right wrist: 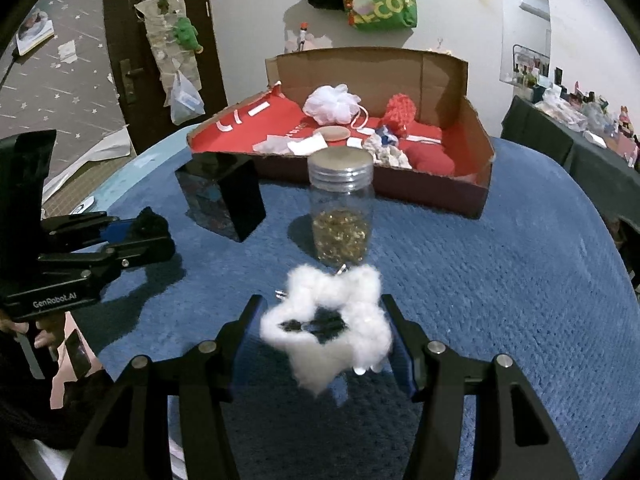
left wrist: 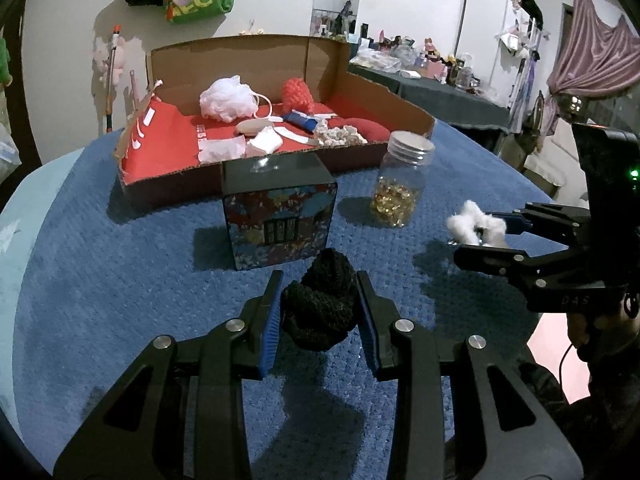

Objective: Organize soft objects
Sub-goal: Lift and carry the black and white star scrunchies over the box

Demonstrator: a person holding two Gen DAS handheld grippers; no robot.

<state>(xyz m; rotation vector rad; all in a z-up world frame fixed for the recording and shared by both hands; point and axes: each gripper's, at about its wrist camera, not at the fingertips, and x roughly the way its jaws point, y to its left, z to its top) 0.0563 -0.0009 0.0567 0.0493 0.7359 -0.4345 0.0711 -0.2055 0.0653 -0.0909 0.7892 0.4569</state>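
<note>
Blue blanket [left wrist: 120, 280] covers our table. Our left gripper [left wrist: 318, 308] squeezes a black knit ball [left wrist: 320, 308] at bottom middle. Our right gripper [right wrist: 324, 332] pinches white fluff [right wrist: 332, 332]. Farther up sits the box [left wrist: 248, 56].

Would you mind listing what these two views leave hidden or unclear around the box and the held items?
- Cardboard box: in both views its near wall hides the front strip of its floor.
- Patterned box: right wrist view shows only dark, blurred sides; the pattern is unreadable.
- White fluffy item, in the right gripper: its underside faces away.
- Black knitted item, in the left gripper: too dark to identify.
</note>
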